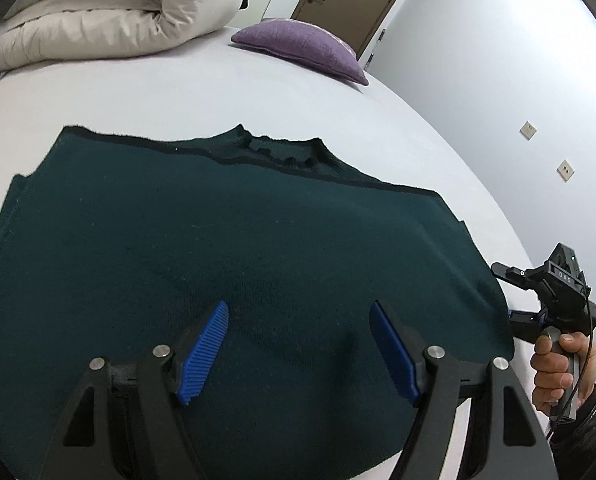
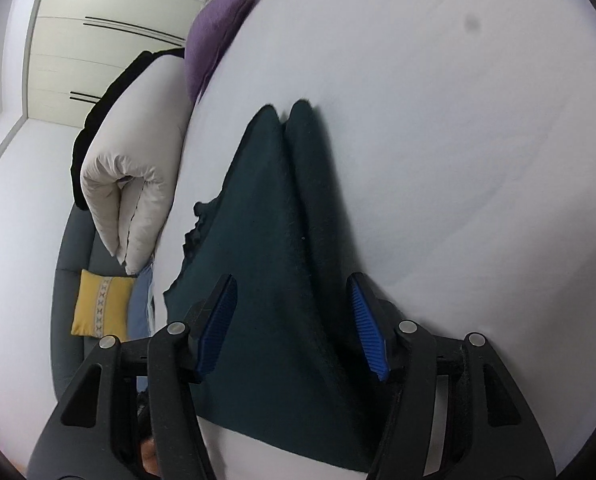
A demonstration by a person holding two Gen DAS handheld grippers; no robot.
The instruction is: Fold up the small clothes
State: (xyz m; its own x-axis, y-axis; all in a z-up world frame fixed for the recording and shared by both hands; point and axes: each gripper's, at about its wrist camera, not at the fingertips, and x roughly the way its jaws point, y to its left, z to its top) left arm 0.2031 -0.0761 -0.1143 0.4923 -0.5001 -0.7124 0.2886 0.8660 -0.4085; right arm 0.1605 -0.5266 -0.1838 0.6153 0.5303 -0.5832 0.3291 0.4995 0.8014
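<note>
A dark green sweater (image 1: pixel 234 248) lies spread on the bed (image 1: pixel 218 92), a soft knit with a fuzzy nap, a ribbed collar at its far edge and a darker band along the top. The sheet under it is pale, smooth and nearly unwrinkled. Beyond it sits a puffy cream duvet (image 1: pixel 110 12), rolled into fat folds, and a purple cushion (image 1: pixel 302 46) with a nubbly weave near the bed's far corner. From my right side I also catch a yellow cushion (image 2: pixel 100 308) with a patterned stripe, down beside the bed.

My left gripper (image 1: pixel 298 352) hovers over the sweater's near half, angled down, its jaws wide, ribbed blue pads apart with nothing but knit below them. My right gripper (image 2: pixel 294 320) tilts down over the sweater's side edge, where the cloth lies in two long ridges running away from me; its jaws stand partly apart, not clamping, pads clear of the fabric. In the left view, my right hand (image 1: pixel 558 368) wraps the handle at the sweater's right edge, a dark sleeve at the wrist.
</note>
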